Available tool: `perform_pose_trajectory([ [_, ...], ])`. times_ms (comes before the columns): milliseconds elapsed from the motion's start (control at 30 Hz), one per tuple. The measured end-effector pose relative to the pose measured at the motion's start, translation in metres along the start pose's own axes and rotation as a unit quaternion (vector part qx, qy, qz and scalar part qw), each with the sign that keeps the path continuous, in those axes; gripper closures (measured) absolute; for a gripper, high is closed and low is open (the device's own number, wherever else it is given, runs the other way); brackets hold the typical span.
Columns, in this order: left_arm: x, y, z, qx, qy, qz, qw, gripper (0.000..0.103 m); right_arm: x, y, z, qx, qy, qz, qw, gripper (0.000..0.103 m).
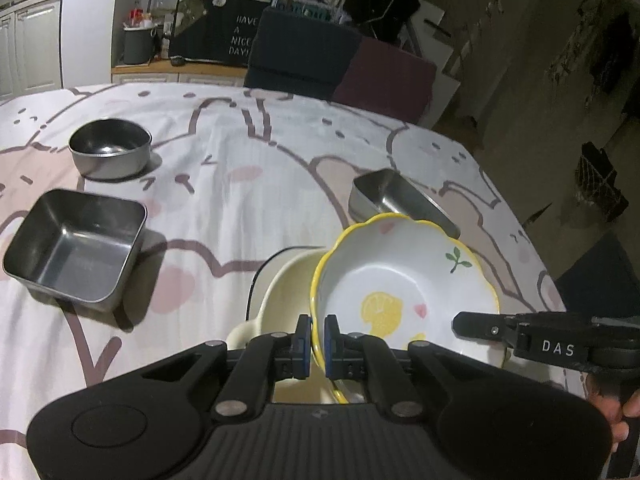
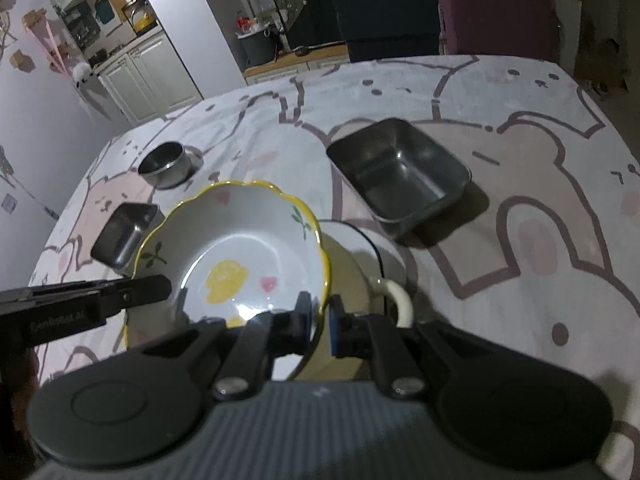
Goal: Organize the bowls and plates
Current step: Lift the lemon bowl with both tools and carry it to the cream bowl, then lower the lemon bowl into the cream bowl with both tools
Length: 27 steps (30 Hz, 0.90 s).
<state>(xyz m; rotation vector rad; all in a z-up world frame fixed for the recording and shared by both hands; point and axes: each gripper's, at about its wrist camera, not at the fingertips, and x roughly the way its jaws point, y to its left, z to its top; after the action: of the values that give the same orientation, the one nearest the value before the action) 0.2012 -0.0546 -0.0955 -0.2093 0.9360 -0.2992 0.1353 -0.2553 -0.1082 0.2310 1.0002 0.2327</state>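
A white bowl with a yellow scalloped rim and a lemon print [image 1: 400, 280] [image 2: 236, 252] is held tilted above a cream dish with a handle [image 1: 280, 292] [image 2: 392, 296]. My left gripper [image 1: 318, 340] is shut on the bowl's left rim. My right gripper [image 2: 320, 320] is shut on the bowl's right rim; it also shows in the left wrist view [image 1: 460, 326]. A round steel bowl [image 1: 110, 152] [image 2: 166, 162], a square steel tray [image 1: 76, 246] [image 2: 124, 232] and a rectangular steel tray [image 1: 396, 196] [image 2: 400, 172] stand on the table.
The table carries a white cloth with pink cartoon shapes [image 1: 240, 184] [image 2: 520, 208]. Dark blue and maroon chairs [image 1: 340, 60] [image 2: 440, 16] stand at the far edge. The table's right edge [image 1: 540, 248] drops to a dark floor.
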Motion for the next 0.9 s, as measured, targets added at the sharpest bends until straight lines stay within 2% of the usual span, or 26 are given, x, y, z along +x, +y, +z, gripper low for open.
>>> perform_pose_trajectory([
  [433,0.023,0.007,-0.005,0.023,0.034,0.013,0.9991,0.097,0.025,0.002,0.0,-0.004,0.037,-0.013,0.999,0.094],
  [900,0.034,-0.001,-0.012,0.062,0.049,0.017,0.9967,0.093,0.027,0.005,0.001,-0.01,0.036,-0.035,0.999,0.094],
])
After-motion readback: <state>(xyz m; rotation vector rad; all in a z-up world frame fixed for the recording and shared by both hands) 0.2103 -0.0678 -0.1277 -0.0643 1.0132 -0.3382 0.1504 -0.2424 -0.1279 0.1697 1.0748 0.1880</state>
